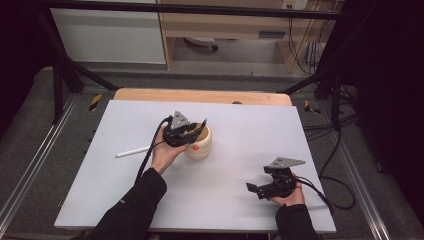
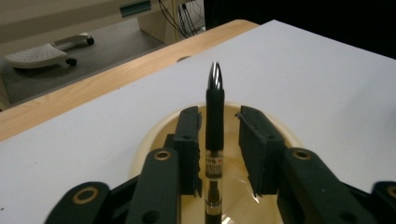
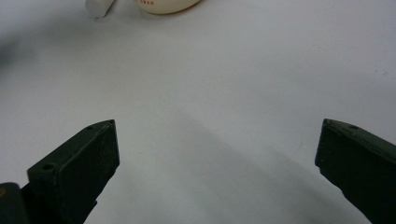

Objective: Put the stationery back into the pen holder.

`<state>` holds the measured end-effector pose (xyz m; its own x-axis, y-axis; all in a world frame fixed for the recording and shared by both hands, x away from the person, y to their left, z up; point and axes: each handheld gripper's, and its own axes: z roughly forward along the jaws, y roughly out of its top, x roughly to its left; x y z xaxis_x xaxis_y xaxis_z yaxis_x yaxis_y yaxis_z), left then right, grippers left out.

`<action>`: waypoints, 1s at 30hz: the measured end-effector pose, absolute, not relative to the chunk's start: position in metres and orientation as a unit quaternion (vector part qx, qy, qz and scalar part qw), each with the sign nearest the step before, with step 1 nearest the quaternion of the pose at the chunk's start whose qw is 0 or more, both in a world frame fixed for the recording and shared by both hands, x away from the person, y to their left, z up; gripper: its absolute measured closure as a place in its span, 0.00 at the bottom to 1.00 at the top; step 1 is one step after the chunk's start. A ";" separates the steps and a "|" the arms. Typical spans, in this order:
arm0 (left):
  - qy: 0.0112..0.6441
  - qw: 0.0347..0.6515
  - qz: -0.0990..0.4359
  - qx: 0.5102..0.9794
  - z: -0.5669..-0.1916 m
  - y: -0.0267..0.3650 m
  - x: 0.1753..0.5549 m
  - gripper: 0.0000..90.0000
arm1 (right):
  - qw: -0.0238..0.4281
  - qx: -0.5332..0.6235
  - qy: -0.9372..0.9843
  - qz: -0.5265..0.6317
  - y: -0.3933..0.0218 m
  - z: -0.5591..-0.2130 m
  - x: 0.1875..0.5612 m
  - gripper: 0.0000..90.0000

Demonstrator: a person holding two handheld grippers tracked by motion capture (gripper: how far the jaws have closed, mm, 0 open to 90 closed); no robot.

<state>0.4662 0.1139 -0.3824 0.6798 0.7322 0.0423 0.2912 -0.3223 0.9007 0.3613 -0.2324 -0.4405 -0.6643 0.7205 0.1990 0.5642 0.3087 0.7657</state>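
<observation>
Now the left tongs (image 2: 215, 140) hover over the cream cup (image 1: 200, 145), jaws slightly apart, the black pen (image 2: 214, 121) standing upright between them, its lower end inside the cup. Right tongs (image 1: 260, 189) rest wide apart, well away on the surface (image 1: 240, 200).

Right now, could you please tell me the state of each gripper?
Left gripper: open over the cream cup, a black pen standing loose between its jaws.
Right gripper: wide open, holding nothing.
</observation>
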 end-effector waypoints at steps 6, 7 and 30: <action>0.326 0.468 0.232 0.788 -0.374 0.126 0.461 0.59 | 0.090 0.400 0.804 0.431 -0.233 -0.440 0.361 0.00; 0.328 0.468 0.229 0.788 -0.373 0.129 0.460 0.57 | 0.091 0.400 0.803 0.432 -0.233 -0.440 0.361 0.00; 0.330 0.412 0.218 0.821 -0.376 0.192 0.420 0.19 | 0.091 0.403 0.801 0.433 -0.231 -0.441 0.361 0.01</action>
